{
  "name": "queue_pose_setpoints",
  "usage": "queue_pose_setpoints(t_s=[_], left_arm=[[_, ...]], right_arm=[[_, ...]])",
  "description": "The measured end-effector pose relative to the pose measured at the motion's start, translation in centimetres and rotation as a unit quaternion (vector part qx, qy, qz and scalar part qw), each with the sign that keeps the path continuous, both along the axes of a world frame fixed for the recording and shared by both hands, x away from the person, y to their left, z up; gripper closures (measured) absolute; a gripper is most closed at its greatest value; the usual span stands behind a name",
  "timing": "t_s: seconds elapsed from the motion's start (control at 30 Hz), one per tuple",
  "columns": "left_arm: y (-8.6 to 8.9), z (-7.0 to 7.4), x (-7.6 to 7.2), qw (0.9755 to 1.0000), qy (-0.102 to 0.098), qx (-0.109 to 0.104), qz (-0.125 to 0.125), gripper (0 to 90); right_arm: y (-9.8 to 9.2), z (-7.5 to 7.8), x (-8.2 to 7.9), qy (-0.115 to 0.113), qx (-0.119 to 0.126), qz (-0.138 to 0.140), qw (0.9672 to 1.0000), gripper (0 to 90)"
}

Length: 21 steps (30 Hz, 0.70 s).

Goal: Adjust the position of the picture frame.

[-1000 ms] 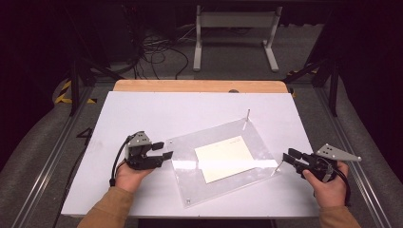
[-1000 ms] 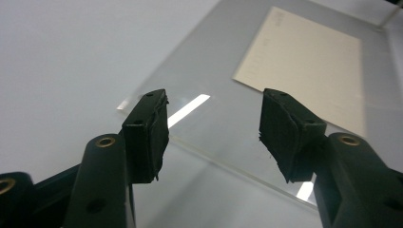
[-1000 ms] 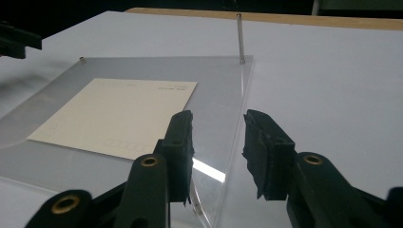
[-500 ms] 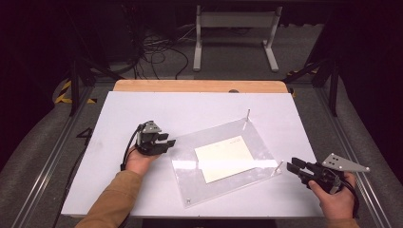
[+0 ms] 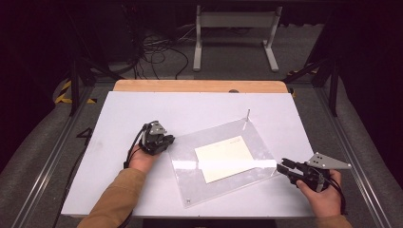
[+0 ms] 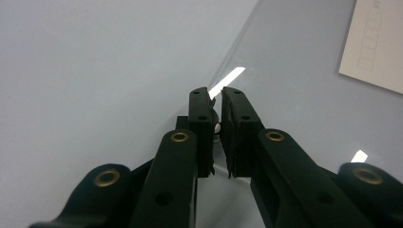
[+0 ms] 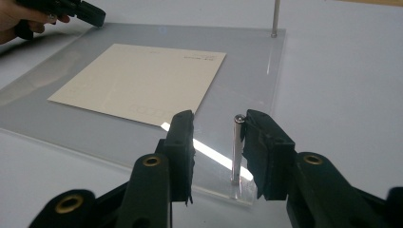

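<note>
Clear plastic sheet on bench: stiff, slick, probably light.

Left gripper fingers have just been closing, now pinch the sheet's left corner.

Right gripper fingers stand narrowly apart around near-right corner pin; pins look like best holds.

Bright overhead light, white glare streak on the clear plate, dark surroundings.

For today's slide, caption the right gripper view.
Right claw open around a metal pin at the corner of a clear plate bearing a card.
</note>
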<state>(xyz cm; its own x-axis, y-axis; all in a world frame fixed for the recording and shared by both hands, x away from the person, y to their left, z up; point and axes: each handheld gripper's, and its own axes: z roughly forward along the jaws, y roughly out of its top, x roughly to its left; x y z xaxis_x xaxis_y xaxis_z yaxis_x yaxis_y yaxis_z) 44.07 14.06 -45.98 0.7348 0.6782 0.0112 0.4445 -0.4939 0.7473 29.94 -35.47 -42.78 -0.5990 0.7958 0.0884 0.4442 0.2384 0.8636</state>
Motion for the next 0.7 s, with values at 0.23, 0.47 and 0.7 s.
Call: queue_pose_setpoints(t_s=[0.23,0.47,0.7], left_arm=[[0.1,-0.1,-0.1,1.0000,-0.007,-0.002,-0.005,83.8],[0.1,0.0,-0.4,1.0000,-0.007,0.004,-0.004,84.0],[0.6,0.3,-1.6,0.9996,-0.013,0.026,-0.005,84.0]], right_arm=[[1.0,-0.5,1.0,0.005,-0.071,-0.014,0.9973,84.9],[1.3,1.0,2.3,-0.011,-0.094,-0.020,0.9953,85.2],[1.5,2.0,6.2,-0.030,-0.108,-0.027,0.9933,85.1]])
